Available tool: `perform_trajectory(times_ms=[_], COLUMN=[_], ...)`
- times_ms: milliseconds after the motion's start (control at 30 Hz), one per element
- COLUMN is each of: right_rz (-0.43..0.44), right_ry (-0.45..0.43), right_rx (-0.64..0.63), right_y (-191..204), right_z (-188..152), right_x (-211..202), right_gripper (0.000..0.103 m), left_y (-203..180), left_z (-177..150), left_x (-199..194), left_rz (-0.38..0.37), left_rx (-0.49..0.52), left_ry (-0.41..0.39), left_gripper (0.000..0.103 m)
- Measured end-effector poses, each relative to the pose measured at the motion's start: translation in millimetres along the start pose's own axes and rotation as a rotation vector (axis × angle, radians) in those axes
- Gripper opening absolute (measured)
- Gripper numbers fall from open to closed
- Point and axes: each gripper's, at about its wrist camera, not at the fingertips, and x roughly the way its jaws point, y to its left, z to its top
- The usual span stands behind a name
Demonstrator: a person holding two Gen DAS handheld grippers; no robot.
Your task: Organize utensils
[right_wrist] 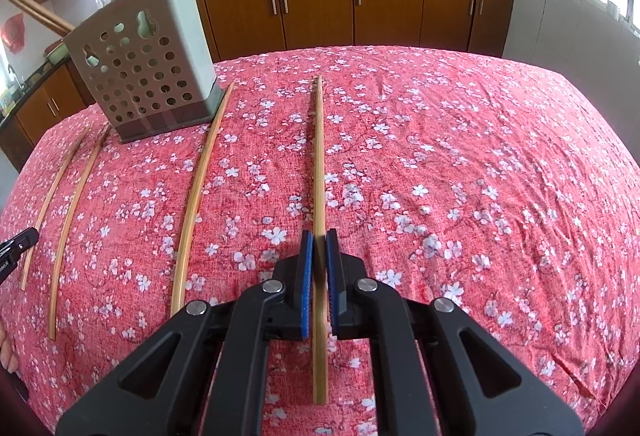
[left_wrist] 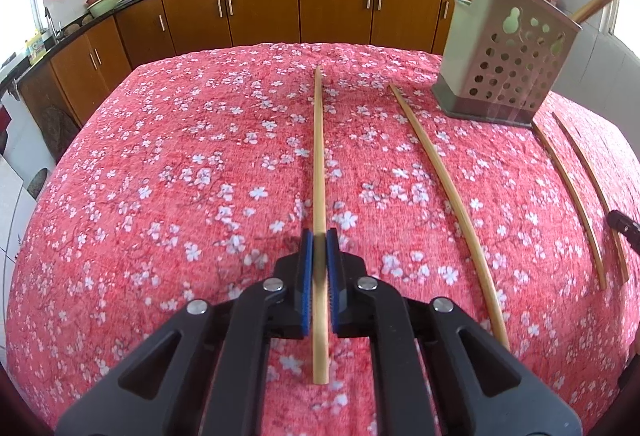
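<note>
In the left wrist view my left gripper (left_wrist: 319, 236) is shut on a bamboo chopstick (left_wrist: 319, 155) that lies lengthwise on the red floral tablecloth (left_wrist: 160, 195). In the right wrist view my right gripper (right_wrist: 319, 234) is shut on another chopstick (right_wrist: 319, 155) in the same way. A grey perforated utensil holder (left_wrist: 504, 51) stands at the far right in the left view and at the far left in the right wrist view (right_wrist: 144, 63), with several chopsticks standing in it. Loose chopsticks (left_wrist: 448, 191) (right_wrist: 200, 187) lie beside each held one.
Two more chopsticks (left_wrist: 576, 195) (right_wrist: 68, 220) lie between the grippers. The other gripper's tip shows at the frame edge (left_wrist: 622, 226) (right_wrist: 16, 242). Brown kitchen cabinets (left_wrist: 336, 3) and a counter with woks stand beyond the table's far edge.
</note>
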Motion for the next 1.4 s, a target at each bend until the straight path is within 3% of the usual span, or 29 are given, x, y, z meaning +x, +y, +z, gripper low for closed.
perform_trajectory(times_ms=[167, 467, 633, 800, 1100, 1400], right_rz=[0.028, 0.061, 0.082, 0.097, 0.192, 0.288], right_ry=[-0.076, -0.279, -0.331, -0.354, -0.459, -0.589], right_rx=[0.017, 0.031, 0.037, 0.048, 0.038, 0.011], right_y=[-3, -5, -7, -6, 8, 30], right_z=[2, 34, 47, 53, 89, 121], right_x=[-26, -88, -102, -108, -152, -191], right_gripper=[0.008, 0.008, 0.008, 0.007, 0.007, 0.007], left_y=[6, 19, 31, 33, 23, -10], left_z=[-2, 27, 50, 63, 91, 117], left_x=[-26, -96, -116, -129, -178, -226], left_rz=[-0.04, -0.119, -0.131, -0.152, -0.237, -0.346], left_rx=[-0.017, -0.083, -0.126, -0.138, -0.109, -0.033], left_ry=[-0.039, -0.217, -0.292, -0.316, -0.418, -0.512], left_gripper=[0.008, 0.008, 0.008, 0.008, 0.008, 0.008])
